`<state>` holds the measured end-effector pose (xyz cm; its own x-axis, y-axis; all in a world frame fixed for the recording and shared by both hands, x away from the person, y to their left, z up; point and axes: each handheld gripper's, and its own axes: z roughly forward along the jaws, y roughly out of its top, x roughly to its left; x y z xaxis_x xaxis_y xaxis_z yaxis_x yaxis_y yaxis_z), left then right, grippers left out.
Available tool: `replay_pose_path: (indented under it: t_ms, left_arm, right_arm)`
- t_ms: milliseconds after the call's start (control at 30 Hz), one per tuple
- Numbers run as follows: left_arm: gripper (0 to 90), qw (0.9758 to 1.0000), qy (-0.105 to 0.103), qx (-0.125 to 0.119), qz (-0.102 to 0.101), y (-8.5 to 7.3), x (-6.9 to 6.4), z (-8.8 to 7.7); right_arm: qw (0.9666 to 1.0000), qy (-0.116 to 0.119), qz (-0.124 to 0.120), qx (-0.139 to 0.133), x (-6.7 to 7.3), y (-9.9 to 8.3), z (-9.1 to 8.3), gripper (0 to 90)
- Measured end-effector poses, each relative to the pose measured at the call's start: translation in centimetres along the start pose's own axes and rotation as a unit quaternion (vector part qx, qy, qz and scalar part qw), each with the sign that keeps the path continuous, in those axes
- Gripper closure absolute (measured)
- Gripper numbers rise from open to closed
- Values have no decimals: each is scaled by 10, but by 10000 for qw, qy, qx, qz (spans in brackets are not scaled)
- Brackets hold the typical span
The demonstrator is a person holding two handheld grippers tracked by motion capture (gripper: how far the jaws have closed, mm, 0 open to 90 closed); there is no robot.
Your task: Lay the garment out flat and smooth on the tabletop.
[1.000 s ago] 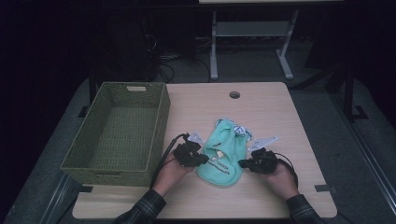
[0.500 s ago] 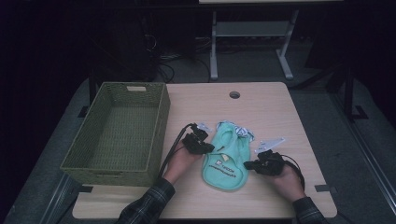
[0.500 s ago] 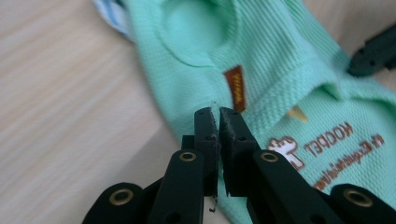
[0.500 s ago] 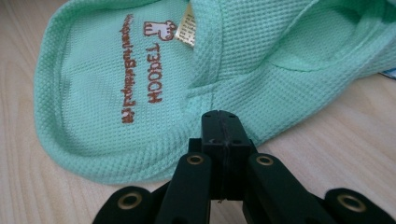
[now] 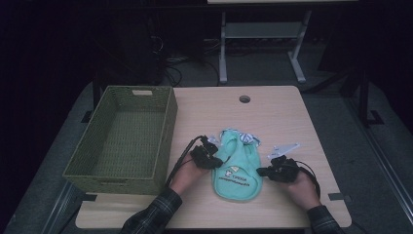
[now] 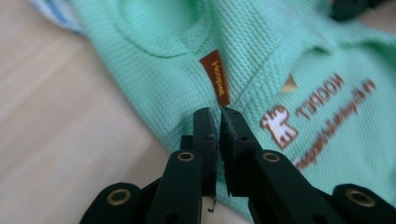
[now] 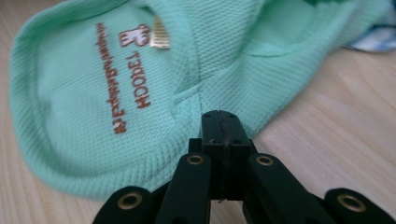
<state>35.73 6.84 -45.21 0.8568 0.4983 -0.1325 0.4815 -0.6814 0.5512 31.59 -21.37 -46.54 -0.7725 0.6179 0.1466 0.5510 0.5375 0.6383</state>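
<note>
A mint-green small garment (image 5: 236, 170) with brown lettering lies flat on the wooden table (image 5: 272, 112) between my two grippers. My left gripper (image 5: 215, 159) sits at the garment's left edge. In the left gripper view its jaws (image 6: 218, 112) are nearly together, pinching the hem just below an orange label (image 6: 215, 77) on the garment (image 6: 289, 56). My right gripper (image 5: 261, 171) is at the right edge. In the right gripper view its jaws (image 7: 225, 114) are pressed together where a crease of the garment (image 7: 93, 70) runs into their tip.
A green woven basket (image 5: 165, 141) stands empty at the table's left, close to my left hand. A blue-and-white patterned piece of cloth (image 5: 246, 138) peeks out at the garment's top. A cable hole (image 5: 244, 99) is at the back of the table.
The garment went from skewed and bunched to lying straight and flat. My left gripper shifted up along its left edge, then back down a little. The right gripper barely moved.
</note>
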Motion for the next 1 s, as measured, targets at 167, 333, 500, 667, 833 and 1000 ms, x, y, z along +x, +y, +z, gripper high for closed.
replay_pose_path:
  t_ms: [167,333,500,667,833,1000]
  left_arm:
    - [842,9997,-156,101,137,-9,-13,-6]
    - [838,9994,-292,60,149,-16,-24,-9]
    - [839,9996,-186,-228,42,-15,-20,-17]
    - [843,10000,-75,-61,11,-16,-16,-12]
    - [855,9999,6,39,132,-17,-16,-8]
    - [864,9999,-43,9,107,-17,-15,-7]
  right_arm:
    - [10000,-78,31,4,-4,-2,-3,897]
    - [9999,-109,75,51,-5,-2,-5,897]
    - [9999,-160,16,-17,-6,4,-6,853]
    - [9992,-225,52,-340,-16,24,-8,829]
    - [9985,-304,104,-449,-33,47,2,802]
    - [9981,-271,148,-529,-48,67,19,797]
